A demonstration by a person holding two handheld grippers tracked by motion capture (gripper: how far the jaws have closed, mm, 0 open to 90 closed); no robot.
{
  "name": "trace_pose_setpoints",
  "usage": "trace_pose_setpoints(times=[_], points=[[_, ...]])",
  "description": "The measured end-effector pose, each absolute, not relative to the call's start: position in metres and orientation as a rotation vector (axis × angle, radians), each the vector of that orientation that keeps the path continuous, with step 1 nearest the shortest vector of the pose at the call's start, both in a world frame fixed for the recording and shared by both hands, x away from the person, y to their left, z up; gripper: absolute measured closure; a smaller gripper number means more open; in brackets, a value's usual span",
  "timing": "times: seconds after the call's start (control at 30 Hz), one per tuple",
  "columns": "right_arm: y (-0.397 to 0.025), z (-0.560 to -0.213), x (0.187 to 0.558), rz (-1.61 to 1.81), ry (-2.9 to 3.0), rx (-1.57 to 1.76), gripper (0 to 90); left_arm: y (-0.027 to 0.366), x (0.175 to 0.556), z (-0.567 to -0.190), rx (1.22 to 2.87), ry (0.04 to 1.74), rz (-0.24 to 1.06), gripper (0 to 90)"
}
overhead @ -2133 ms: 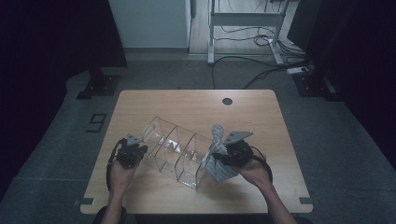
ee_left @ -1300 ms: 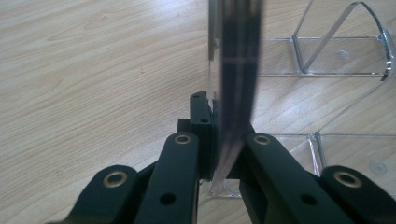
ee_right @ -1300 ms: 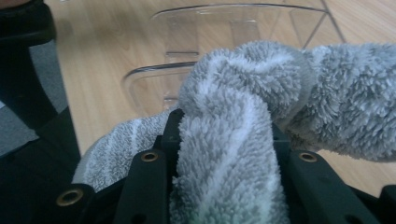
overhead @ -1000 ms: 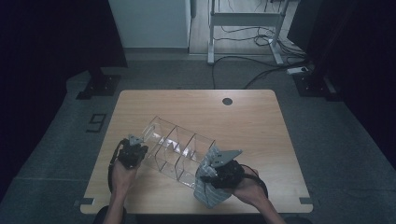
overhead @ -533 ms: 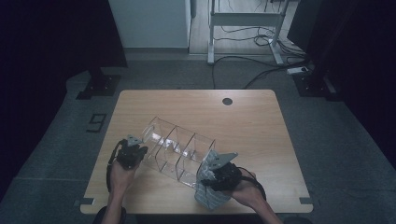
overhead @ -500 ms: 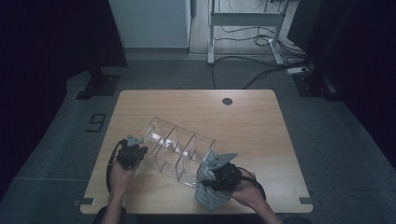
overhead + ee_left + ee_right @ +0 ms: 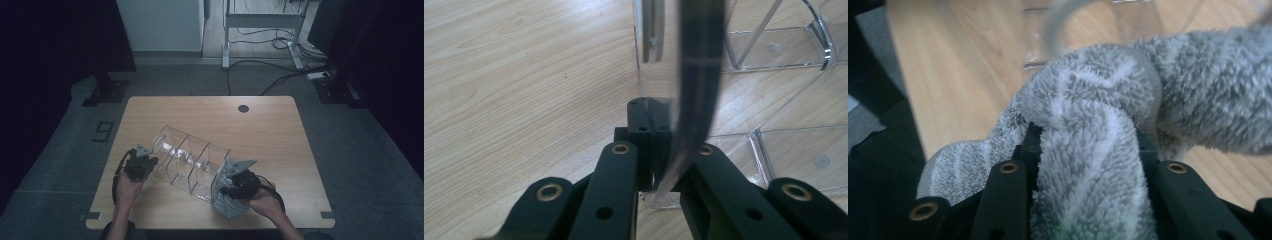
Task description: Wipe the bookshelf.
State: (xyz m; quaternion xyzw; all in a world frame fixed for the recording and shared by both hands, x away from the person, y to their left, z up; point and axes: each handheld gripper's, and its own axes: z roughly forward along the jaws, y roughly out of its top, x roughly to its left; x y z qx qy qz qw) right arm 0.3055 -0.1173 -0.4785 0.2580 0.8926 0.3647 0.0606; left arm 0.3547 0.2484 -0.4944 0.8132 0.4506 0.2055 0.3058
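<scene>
The left gripper [image 7: 659, 170] is clamping the end wall of the clear organizer [image 7: 192, 162], which is lying slantwise on the table [image 7: 280, 130]. The right gripper [image 7: 1083, 150] is grasping a grey striped cloth [image 7: 1088, 150] against the organizer's near-right end.

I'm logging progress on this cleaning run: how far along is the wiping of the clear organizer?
Done: the left tongs clamp the clear acrylic organizer's end wall, and the right tongs grip the grey striped cloth. In hand: the cloth is at the organizer's near end. Left, probably: the other compartments; no cloth is there.
</scene>
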Motion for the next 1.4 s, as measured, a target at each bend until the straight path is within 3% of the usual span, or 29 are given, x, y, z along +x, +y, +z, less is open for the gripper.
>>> trace_pose_setpoints(times=[1.4], points=[[-0.146, -0.486, 0.368, 1.045, 2.511, 1.051, 62.6, 0.247, 0.355, -0.495, 2.139, 1.207, 0.540, 86.9]])
